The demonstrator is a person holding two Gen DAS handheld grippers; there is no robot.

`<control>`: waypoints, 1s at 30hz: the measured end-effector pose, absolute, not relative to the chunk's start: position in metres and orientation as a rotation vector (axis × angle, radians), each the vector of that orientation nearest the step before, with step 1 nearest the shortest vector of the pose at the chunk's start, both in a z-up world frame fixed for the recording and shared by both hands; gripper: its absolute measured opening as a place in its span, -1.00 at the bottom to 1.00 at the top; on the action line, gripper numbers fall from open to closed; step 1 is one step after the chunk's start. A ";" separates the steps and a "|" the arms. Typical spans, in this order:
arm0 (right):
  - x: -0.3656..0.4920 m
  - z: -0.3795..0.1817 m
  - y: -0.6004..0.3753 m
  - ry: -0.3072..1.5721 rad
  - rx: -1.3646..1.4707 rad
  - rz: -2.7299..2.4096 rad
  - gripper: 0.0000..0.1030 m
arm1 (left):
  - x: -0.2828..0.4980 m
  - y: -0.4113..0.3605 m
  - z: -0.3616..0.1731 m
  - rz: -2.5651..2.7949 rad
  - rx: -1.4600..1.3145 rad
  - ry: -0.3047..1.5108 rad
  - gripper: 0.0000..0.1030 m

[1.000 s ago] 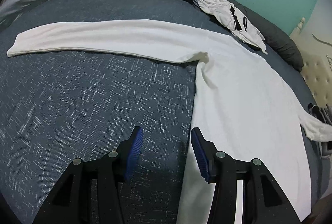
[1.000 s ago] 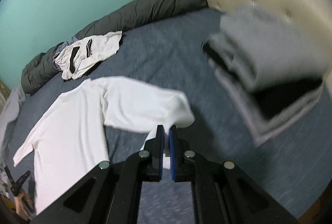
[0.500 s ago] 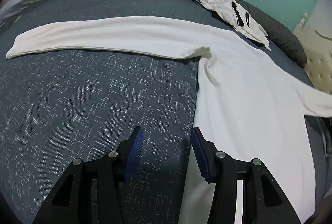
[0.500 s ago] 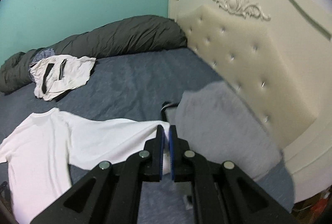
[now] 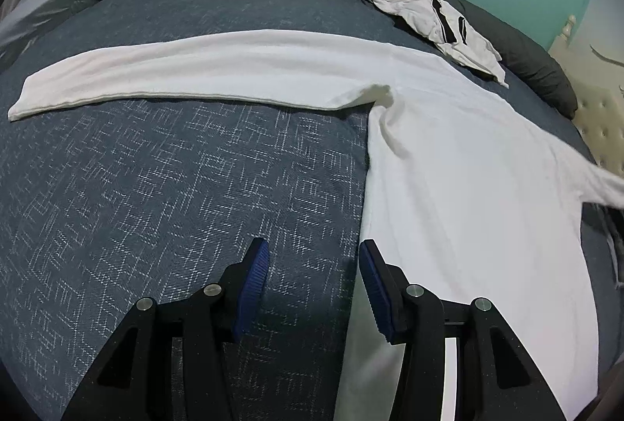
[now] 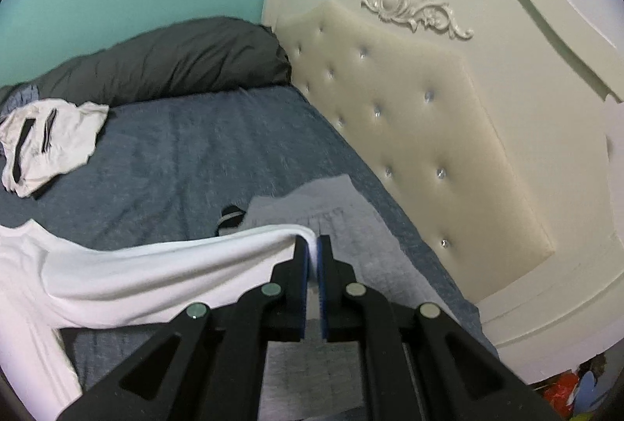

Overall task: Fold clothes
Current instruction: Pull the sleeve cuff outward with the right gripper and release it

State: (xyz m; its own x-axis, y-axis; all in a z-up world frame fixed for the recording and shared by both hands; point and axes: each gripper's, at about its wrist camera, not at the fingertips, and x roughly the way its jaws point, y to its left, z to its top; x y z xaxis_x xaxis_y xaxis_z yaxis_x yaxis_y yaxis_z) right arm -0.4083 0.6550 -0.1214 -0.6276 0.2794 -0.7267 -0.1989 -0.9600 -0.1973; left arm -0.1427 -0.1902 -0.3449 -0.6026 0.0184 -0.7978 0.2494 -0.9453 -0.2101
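The right tool (image 6: 312,245) is clamped on the white long-sleeved shirt's (image 5: 460,179) sleeve; the left tool (image 5: 314,257) hangs spread apart over the bed (image 5: 175,187).

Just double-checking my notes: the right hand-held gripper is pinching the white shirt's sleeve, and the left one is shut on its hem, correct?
Not quite. The left wrist view shows the left hand-held gripper open, holding nothing. The right hand-held gripper does pinch the white shirt's sleeve.
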 end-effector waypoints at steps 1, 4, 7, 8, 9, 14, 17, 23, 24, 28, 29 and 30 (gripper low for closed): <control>-0.410 -0.132 0.658 -0.131 -1.252 2.594 -0.92 | -0.143 -0.190 -0.345 -2.664 1.332 0.455 0.01; -0.410 -0.161 0.662 -0.117 -1.383 2.558 -0.91 | -0.144 -0.189 -0.346 -2.666 1.341 0.448 0.01; -0.405 -0.171 0.668 -0.098 -1.409 2.521 -0.56 | -0.144 -0.187 -0.347 -2.667 1.345 0.452 0.01; -0.403 -0.174 0.670 -0.092 -1.415 2.509 -0.49 | -0.144 -0.186 -0.347 -2.669 1.345 0.453 0.01; -0.401 -0.177 0.672 -0.086 -1.420 2.496 -0.35 | -0.144 -0.185 -0.346 -2.671 1.343 0.452 0.01; -0.390 -0.153 0.677 0.052 -1.289 2.604 -0.12 | -0.146 -0.182 -0.345 -2.679 1.337 0.452 0.10; -0.386 -0.141 0.667 0.088 -1.207 2.659 -0.04 | -0.148 -0.179 -0.344 -2.686 1.336 0.438 0.10; -0.389 -0.140 0.604 0.062 -1.155 2.824 -0.04 | -0.151 -0.172 -0.342 -2.705 1.332 0.390 0.10; -0.392 -0.144 0.587 0.053 -1.183 2.863 -0.02 | -0.152 -0.171 -0.342 -2.709 1.333 0.384 0.11; -0.410 -0.177 0.516 0.007 -1.370 2.967 0.00 | -0.157 -0.168 -0.341 -2.723 1.340 0.374 0.11; -0.416 -0.189 0.500 -0.008 -1.423 2.971 0.01 | -0.159 -0.167 -0.341 -2.726 1.345 0.375 0.11; -0.423 -0.201 0.483 -0.023 -1.475 2.969 0.00 | -0.162 -0.167 -0.341 -2.727 1.349 0.377 0.13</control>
State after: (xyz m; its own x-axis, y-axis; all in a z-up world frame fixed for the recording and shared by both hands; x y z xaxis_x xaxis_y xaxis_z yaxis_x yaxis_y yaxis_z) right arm -0.4226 0.4832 -0.2010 -0.5922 -0.1484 -0.7920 0.1607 -0.9849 0.0644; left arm -0.1617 -0.1671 -0.3414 -0.6103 0.0410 -0.7911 0.1752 -0.9669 -0.1852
